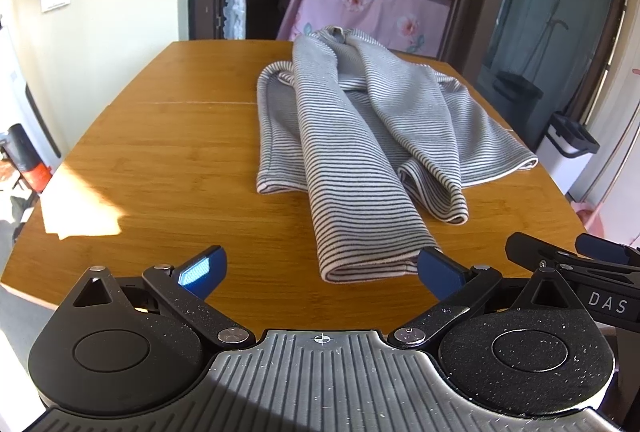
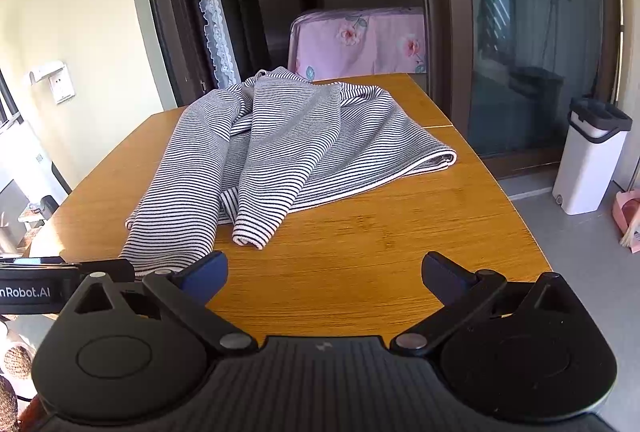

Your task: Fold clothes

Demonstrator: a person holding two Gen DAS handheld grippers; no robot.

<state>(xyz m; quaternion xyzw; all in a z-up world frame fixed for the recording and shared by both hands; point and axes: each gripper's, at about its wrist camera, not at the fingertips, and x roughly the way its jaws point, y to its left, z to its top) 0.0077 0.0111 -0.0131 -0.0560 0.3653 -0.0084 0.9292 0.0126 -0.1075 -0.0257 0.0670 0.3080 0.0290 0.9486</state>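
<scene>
Your left gripper (image 1: 320, 272) hangs over the near edge of the table (image 1: 160, 160), its blue fingers (image 1: 202, 270) spread wide with nothing between them. The right-hand finger sits just beside the cuff end of the shirt (image 1: 352, 136), though you cannot tell whether it touches the cloth.

Your right gripper (image 2: 324, 274) is likewise wide open and empty, over bare wood at the table's near edge, to the right of the shirt's two sleeve ends.

The shirt, grey with thin dark stripes, lies rumpled on the table, toward its far-right part in the left wrist view. Its collar sits at the far edge and both long sleeves run down toward you across the body, one reaching almost to the near edge. A patch of sunlight (image 1: 80, 208) falls on the table, left of the shirt.
</scene>
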